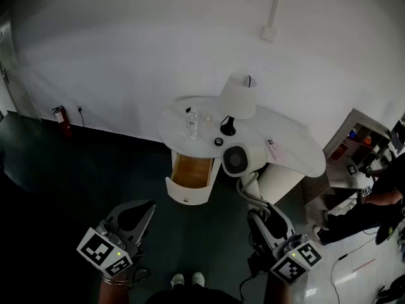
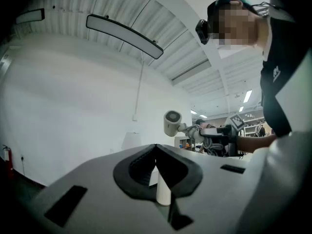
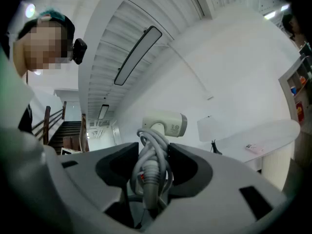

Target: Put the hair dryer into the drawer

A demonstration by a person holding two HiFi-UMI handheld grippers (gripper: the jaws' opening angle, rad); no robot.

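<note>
Your right gripper (image 1: 254,209) pinches the hair dryer (image 1: 236,159) by the white worktop (image 1: 297,148). Your left gripper (image 1: 143,209) is pressed together above the dark floor (image 1: 63,182).

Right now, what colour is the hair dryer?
White; the hair dryer shows best in the right gripper view.

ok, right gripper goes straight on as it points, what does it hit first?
Likely the table rim beside the open drawer: the hair dryer clamped in the right gripper leads and overlaps that rim in the head view. Held higher, it would pass left of the lamp. Height is unclear.
</note>
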